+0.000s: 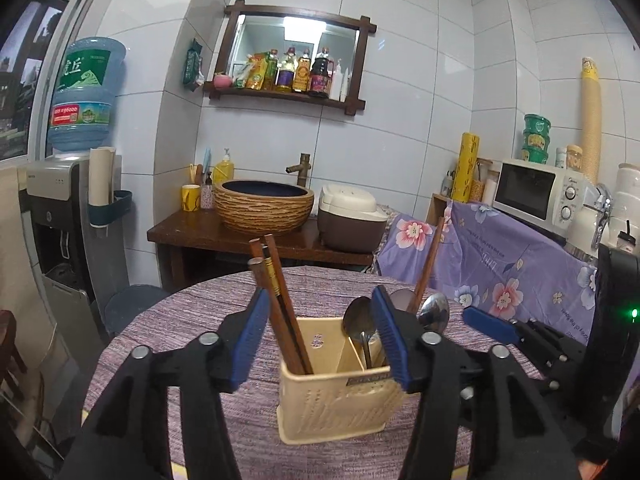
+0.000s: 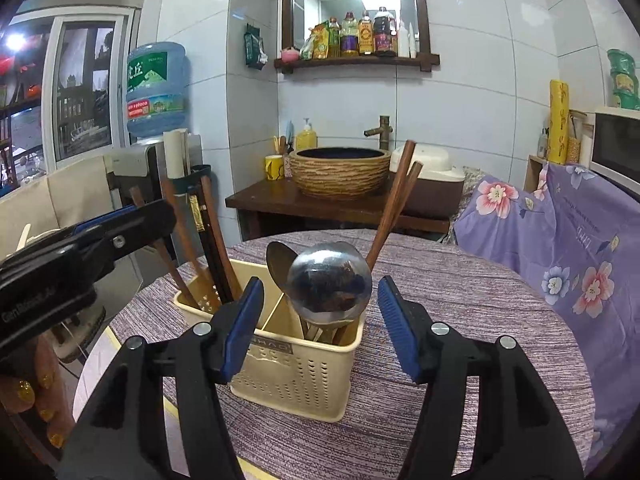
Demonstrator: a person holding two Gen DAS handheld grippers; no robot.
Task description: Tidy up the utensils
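Observation:
A cream plastic utensil holder [image 1: 336,396] with two compartments stands on the round table. Brown chopsticks [image 1: 276,292] lean in its left compartment. Metal spoons [image 1: 360,328] and another chopstick [image 1: 428,268] stand in the right one. My left gripper [image 1: 320,292] is open around the holder's top; the chopsticks rise just inside its left pad and the right pad is clear of them. In the right wrist view, my right gripper [image 2: 320,282] is open, with the large spoon bowl [image 2: 324,280] between its fingers, untouched. The holder [image 2: 288,376] sits just beyond them. The left gripper [image 2: 156,220] shows at the upper left.
A purple woven cloth [image 1: 200,320] covers the table. Behind it stand a wooden counter with a basin [image 1: 264,208] and a rice cooker [image 1: 348,220]. A floral cloth [image 1: 500,264] and a microwave [image 1: 540,196] are to the right, a water dispenser [image 1: 60,200] to the left. A hand [image 2: 36,400] is at the lower left.

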